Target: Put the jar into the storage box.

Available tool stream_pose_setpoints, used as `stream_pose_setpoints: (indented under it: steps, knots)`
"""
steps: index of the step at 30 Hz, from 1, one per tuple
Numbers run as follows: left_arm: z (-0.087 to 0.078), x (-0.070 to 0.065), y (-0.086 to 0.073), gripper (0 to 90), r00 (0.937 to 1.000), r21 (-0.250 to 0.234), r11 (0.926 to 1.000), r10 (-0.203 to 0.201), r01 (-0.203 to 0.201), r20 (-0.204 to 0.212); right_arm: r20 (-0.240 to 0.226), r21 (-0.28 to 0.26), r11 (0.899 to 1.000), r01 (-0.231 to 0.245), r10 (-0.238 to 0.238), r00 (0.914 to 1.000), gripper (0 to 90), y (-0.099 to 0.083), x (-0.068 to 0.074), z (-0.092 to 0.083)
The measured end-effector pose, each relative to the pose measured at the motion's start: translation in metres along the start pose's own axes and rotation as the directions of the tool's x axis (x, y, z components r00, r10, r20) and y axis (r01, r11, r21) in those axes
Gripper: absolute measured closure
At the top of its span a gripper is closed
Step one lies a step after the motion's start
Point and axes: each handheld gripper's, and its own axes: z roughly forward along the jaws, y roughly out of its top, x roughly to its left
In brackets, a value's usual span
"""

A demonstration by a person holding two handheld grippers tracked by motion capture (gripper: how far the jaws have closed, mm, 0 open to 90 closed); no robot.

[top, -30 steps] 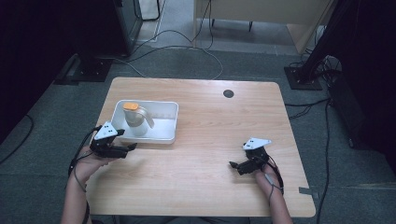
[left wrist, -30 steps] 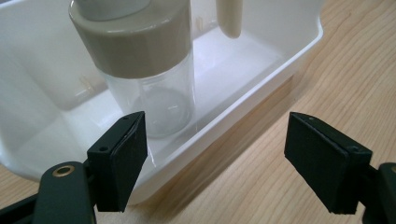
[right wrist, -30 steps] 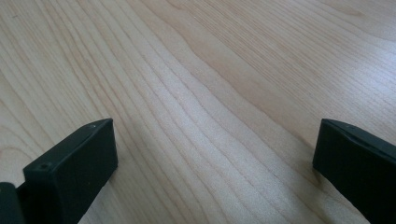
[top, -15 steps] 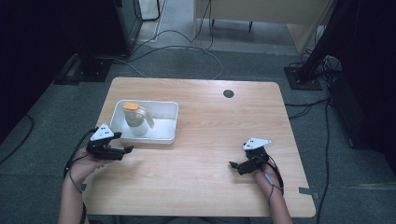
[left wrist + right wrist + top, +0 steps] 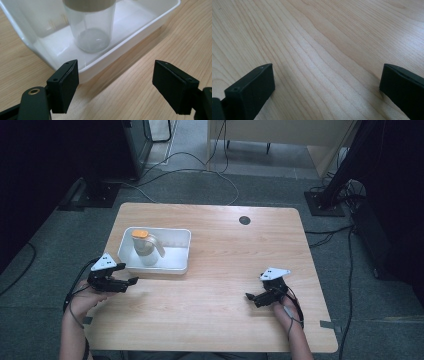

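Observation:
A white rectangular tray [image 5: 179,255] sits on the left half of the wooden table [image 5: 225,320]. Inside it stands a clear jug [image 5: 144,248] with an orange lid and a grey band. In the left gripper view the jug [image 5: 91,30] stands upright in the tray [image 5: 130,42] just beyond the jaws. My left gripper [image 5: 131,282] rests open near the tray's front left corner, holding nothing; its jaws [image 5: 120,87] stand wide apart. My right gripper [image 5: 250,297] lies open on the right half of the table, over bare wood [image 5: 327,82].
A small dark round hole [image 5: 244,220] sits near the table's far edge. Cables [image 5: 200,167] run over the grey floor behind the table. A dark stand base [image 5: 325,202] stands off the far right corner.
My left gripper has drawn back toward the near left, away from the tray's front edge. The right gripper has not moved.

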Motion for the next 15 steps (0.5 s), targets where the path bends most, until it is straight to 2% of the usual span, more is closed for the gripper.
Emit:
stream_pose_setpoints:
  steps: [10,15]
  knots:
    - [0.0,0.008,-0.007,21.6,0.9993,0.02,0.9995,-0.026,0.026,-0.026,0.0,0.0,1.0,-0.001,0.001,1.0,0.0,0.0,0.0,0.0]
    - [0.003,0.009,-0.011,21.6,0.999,0.032,0.9992,-0.023,0.024,-0.04,0.0,0.0,1.0,-0.001,0.001,1.0,0.0,0.0,0.0,0.0]
